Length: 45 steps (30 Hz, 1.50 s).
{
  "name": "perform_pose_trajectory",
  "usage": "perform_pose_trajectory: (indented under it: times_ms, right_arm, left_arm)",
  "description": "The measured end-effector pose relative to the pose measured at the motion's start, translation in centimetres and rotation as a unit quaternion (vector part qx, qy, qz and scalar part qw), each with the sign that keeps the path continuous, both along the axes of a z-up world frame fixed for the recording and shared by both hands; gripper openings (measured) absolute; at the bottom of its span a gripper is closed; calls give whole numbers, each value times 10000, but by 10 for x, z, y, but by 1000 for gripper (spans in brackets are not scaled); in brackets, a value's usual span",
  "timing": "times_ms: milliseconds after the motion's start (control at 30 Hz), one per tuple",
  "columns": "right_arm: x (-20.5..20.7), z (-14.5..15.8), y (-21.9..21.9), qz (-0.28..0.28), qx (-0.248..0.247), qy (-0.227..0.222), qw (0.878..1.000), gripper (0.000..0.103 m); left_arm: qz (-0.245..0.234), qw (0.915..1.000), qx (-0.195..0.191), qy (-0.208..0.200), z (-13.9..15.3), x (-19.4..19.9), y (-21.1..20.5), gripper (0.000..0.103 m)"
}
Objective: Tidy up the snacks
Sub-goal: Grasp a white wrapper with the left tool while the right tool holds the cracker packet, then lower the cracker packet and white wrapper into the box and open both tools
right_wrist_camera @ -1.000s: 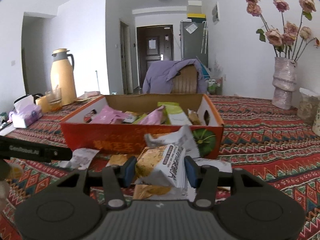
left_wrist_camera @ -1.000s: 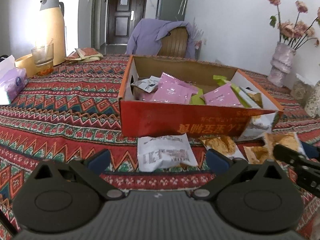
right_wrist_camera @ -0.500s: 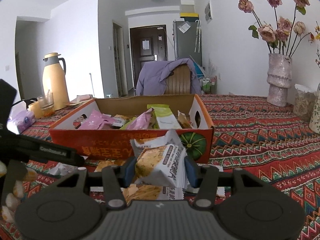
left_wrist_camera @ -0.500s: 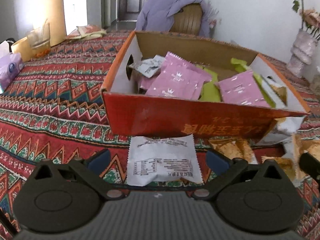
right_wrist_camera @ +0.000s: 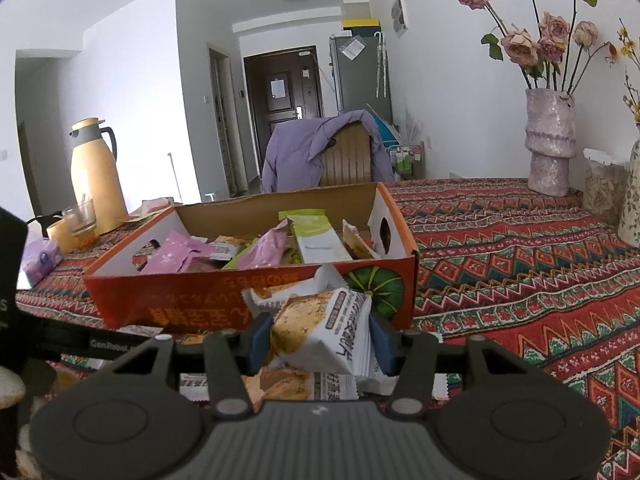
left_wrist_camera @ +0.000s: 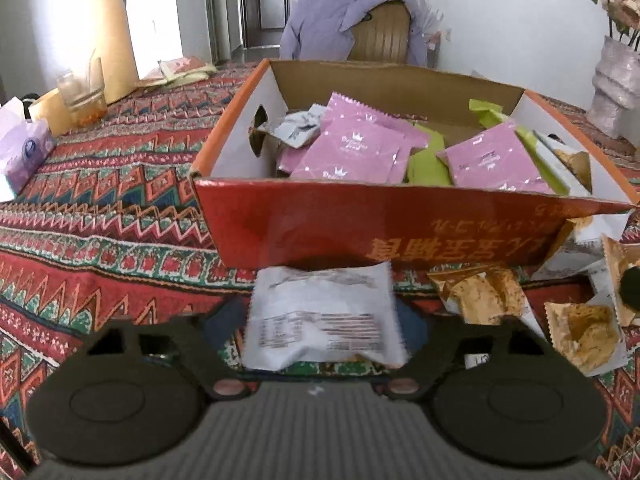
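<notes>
An orange cardboard box (left_wrist_camera: 320,224) holds pink packets (left_wrist_camera: 352,152) and green ones. In front of it a white snack packet (left_wrist_camera: 324,316) lies on the patterned cloth, between the jaws of my left gripper (left_wrist_camera: 320,322). Those jaws are closing and their pads stand right at the packet's side edges. Brown cake packets (left_wrist_camera: 480,294) lie loose to the right. In the right wrist view my right gripper (right_wrist_camera: 318,338) is shut on a white-and-brown cake packet (right_wrist_camera: 332,332), held just in front of the box (right_wrist_camera: 180,300). More packets lie under it.
A yellow thermos (left_wrist_camera: 104,36), a glass (left_wrist_camera: 82,96) and a purple tissue pack (left_wrist_camera: 24,148) stand at the left of the table. A vase of dried roses (right_wrist_camera: 550,148) and a jar (right_wrist_camera: 604,184) are at the far right. A chair with a purple garment (right_wrist_camera: 320,152) is behind the box.
My left gripper has come forward and down over the white packet, and its jaws have narrowed around it. The right gripper keeps its packet and has shifted slightly along the box front.
</notes>
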State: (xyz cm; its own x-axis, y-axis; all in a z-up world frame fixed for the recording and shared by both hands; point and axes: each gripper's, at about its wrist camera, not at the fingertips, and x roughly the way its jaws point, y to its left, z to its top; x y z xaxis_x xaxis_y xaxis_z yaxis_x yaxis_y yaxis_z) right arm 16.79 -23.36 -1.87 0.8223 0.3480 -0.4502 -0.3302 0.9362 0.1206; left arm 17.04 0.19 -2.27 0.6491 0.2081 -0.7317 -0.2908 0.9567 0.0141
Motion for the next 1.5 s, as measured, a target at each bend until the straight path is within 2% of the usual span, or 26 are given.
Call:
perform_pose_trajectory:
  times_ms: [67, 133, 167, 300, 567, 967, 1200, 1500]
  right_arm:
    - [0, 0, 0, 3, 4, 4, 10000, 51]
    - [0, 0, -1, 3, 4, 7, 10000, 51]
    - [-1, 0, -1, 2, 0, 7, 10000, 51]
    - [-2, 0, -1, 2, 4, 6, 10000, 52]
    - [-4, 0, -2, 3, 18, -3, 10000, 52]
    - [-14, 11, -2, 72, 33, -204, 9998, 52]
    - [-17, 27, 3, 165, 47, -476, 9987, 52]
    - [0, 47, 18, 258, 57, -730, 9970, 52]
  left_arm:
    - [-36, 10000, 21, -12, 0, -1, -1, 73]
    - [-101, 9999, 36, -79, 1, -4, -3, 54]
    - [-153, 9998, 27, -101, 3, -5, -4, 49]
    - [-277, 9994, 103, -158, 2, -12, -7, 45]
    - [-510, 9972, 215, -499, 12, -35, -13, 44]
    - [-740, 9888, 291, -1261, 49, -65, -25, 44]
    - [-844, 9821, 300, -1654, 72, -68, -28, 44]
    - [-906, 9775, 342, -1871, 94, -50, -28, 44]
